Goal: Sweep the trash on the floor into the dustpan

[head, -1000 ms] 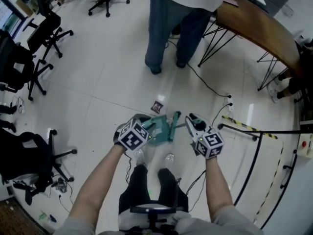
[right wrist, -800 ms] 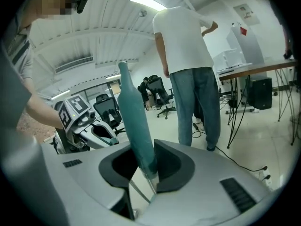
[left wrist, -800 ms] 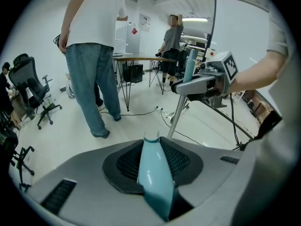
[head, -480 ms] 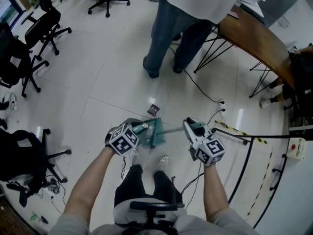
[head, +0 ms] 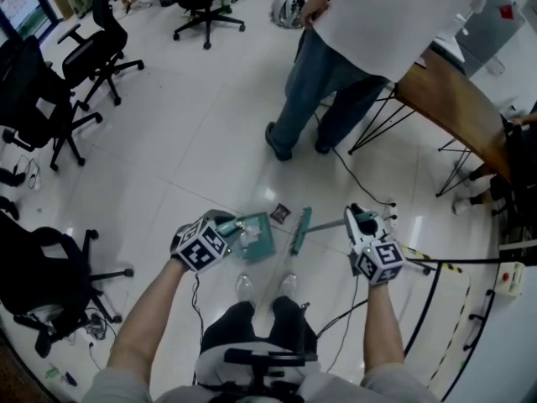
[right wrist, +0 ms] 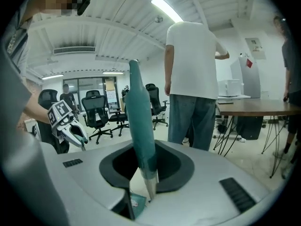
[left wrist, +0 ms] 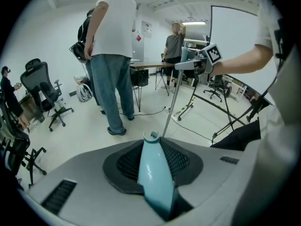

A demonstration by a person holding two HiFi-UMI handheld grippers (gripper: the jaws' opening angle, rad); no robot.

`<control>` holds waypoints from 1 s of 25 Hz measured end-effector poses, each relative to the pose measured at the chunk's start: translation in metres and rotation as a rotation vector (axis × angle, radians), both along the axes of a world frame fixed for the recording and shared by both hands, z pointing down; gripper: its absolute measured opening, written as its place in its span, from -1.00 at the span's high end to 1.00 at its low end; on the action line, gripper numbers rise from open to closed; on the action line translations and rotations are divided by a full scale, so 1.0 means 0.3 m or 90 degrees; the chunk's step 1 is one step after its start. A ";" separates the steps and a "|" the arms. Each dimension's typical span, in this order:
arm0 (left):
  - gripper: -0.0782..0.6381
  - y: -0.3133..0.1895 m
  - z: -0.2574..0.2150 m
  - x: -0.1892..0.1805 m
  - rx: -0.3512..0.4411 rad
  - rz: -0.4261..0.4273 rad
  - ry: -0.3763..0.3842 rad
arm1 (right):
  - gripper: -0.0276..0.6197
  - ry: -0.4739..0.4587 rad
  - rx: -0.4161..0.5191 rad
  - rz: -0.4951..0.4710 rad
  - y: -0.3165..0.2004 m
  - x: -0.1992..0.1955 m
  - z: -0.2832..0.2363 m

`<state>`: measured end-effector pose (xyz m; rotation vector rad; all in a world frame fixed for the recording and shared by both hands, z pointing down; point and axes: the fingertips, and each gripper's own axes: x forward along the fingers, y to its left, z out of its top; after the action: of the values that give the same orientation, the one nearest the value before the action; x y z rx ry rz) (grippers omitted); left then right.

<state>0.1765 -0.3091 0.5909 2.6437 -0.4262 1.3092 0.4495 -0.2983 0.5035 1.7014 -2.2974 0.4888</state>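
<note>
While the left tool (head: 226, 227) is clamped on the pale blue handle of the dustpan (head: 258, 238) and the right tool (head: 359, 221) is closed round the green handle of the broom (head: 299, 230), the trash, a small dark wrapper (head: 280, 213), lies on the floor just beyond the gap between them. The dustpan sits left of it and the broom right, so the right hand looks better placed to push it leftward. The broom's head runs lengthwise away from the person, and the dustpan's mouth seems to face right, toward it.

Glossy white floor (head: 168, 166), black office chairs (head: 91, 47), wooden table (head: 446, 107)
</note>
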 end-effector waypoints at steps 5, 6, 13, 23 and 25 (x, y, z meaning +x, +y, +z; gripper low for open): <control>0.49 -0.080 0.054 -0.009 0.013 -0.011 -0.014 | 0.69 0.025 -0.026 -0.014 -0.152 0.010 0.126; 0.49 -0.088 0.068 0.004 0.015 -0.006 -0.018 | 0.69 0.027 -0.030 -0.017 -0.181 0.011 0.154; 0.49 -0.198 0.125 0.067 0.011 -0.017 -0.034 | 0.69 0.018 -0.031 -0.088 -0.279 -0.166 0.324; 0.49 -0.210 0.143 0.053 0.001 -0.024 -0.027 | 0.67 -0.098 -0.028 -0.156 -0.298 -0.448 0.299; 0.49 -0.202 0.150 0.032 -0.001 -0.024 -0.022 | 0.67 -0.120 -0.034 -0.176 -0.282 -0.513 0.288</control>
<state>0.1862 -0.3696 0.6359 2.6021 -0.4779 1.3444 0.2955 -0.3829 0.5901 1.3343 -2.5735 0.6676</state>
